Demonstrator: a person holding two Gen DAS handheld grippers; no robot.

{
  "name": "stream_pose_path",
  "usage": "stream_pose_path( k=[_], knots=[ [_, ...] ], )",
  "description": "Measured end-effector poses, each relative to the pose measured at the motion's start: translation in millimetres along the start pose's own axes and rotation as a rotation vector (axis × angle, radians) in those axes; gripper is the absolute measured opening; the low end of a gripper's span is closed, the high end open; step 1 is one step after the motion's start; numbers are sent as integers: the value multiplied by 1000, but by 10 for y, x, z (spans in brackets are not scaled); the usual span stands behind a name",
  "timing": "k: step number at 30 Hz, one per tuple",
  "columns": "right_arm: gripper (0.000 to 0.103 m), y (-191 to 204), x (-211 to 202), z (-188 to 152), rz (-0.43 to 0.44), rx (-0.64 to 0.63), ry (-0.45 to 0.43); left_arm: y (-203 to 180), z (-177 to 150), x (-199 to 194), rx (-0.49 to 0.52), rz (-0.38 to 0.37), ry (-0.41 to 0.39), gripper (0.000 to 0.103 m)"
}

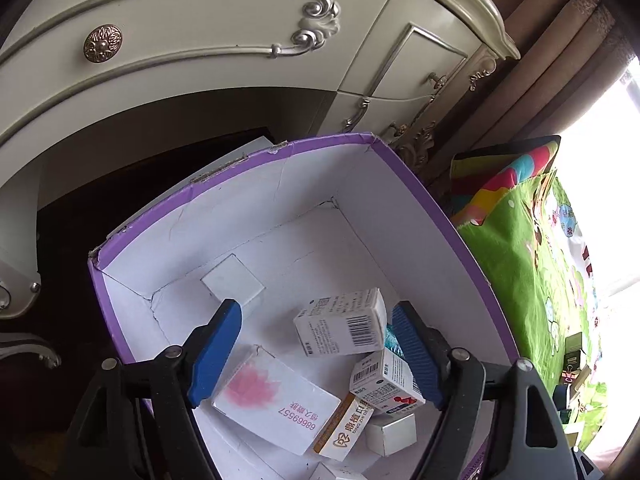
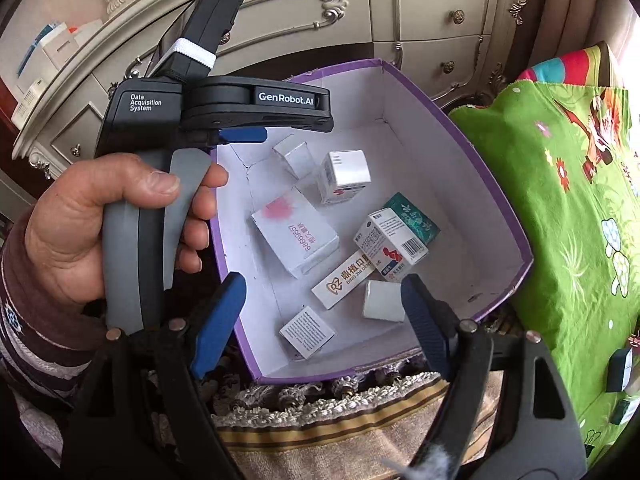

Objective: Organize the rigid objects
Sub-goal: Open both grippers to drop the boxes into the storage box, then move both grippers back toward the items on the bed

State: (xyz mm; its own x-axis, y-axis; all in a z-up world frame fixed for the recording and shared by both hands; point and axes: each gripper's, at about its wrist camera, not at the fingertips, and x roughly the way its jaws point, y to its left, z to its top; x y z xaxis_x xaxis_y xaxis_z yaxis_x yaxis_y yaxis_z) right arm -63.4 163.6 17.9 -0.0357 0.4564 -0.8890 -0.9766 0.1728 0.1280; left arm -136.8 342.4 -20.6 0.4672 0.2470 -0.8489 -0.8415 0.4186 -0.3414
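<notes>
While both grippers gape empty | small boxes below fingers; inside purple box

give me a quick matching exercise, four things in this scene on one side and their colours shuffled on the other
Things:
1. storage box rim
2. pads of the right gripper
3. cloth beside the box
4. flower print on the flat carton

Colours:
A. green with cartoon prints
B. pink
C. purple
D. blue

Pairs: 1-C, 2-D, 3-A, 4-B
</notes>
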Motion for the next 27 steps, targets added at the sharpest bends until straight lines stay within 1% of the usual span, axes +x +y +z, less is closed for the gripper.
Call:
stream_pose_path(
  k=[3, 7, 10, 14, 20, 24, 27],
  knots=[
    [84, -138, -77, -44, -32, 38, -17, -115, -22, -14, 38, -22, -19, 82],
    [84, -306, -269, -144, -93, 73, -53, -328, -63, -66, 108, -36, -42, 82],
    [86, -430, -464, -234, -139, 101, -86, -518, -118, -80, 167, -44, -27, 83],
    [87, -637, -709, -394, -182, 159, -128, -784, -200, -83, 223, -85, -6, 83],
    [87, -1033, -987, -750, -227, 284, -149, -1255, -393, -86, 321, -150, 30, 83],
    [87, -1340, -1125, -1034, -273, 379, -153, -1575, -529, -104, 375, -214, 48, 83],
    [87, -1560, -1202, -1250, -317, 442, -150, -1817, -641, -131, 428, -237, 57, 83]
  ],
)
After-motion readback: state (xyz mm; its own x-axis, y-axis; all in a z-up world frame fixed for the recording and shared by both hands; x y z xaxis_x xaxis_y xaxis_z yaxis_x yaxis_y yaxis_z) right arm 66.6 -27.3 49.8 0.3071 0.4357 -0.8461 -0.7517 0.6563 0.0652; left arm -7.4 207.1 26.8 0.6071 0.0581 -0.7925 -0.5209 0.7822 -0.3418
